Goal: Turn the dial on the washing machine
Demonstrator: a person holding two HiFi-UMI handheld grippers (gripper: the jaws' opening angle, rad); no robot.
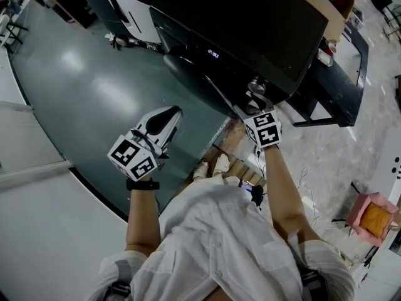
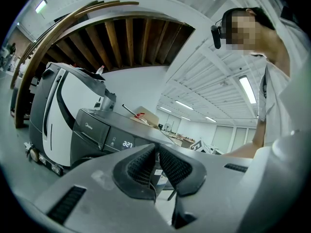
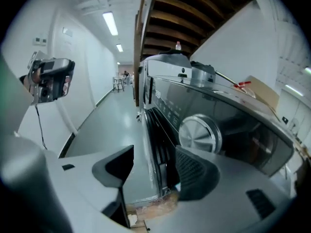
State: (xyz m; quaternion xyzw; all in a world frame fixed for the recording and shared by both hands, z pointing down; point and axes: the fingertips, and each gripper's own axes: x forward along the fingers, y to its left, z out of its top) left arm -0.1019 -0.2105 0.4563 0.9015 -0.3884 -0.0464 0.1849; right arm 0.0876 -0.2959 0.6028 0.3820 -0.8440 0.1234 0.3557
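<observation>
The washing machine [image 1: 250, 24] is showing a dark charcoal body. Its dial [image 3: 200, 135] is gleaming silver, and its display [image 2: 127, 143] is glowing with pale digits. The left gripper [image 2: 156, 152] and the right gripper [image 3: 148, 164] are both wearing light grey shells with black ribbed pads [image 3: 194, 176]. Their marker cubes [image 1: 133, 157] are carrying black square patterns on white. The floor [image 1: 88, 93] is shining glossy teal. The person's shirt [image 1: 213, 243] is showing white.

You're in a large workshop or test hall, not a home. Beyond the jaws of your left gripper [image 2: 156, 154], rows of strip lights [image 2: 248, 89] cross a high ceiling [image 2: 204, 72]. Past the jaws of your right gripper [image 3: 153, 171], a painted floor [image 3: 104, 125] runs off under bare wooden beams [image 3: 194, 4].
</observation>
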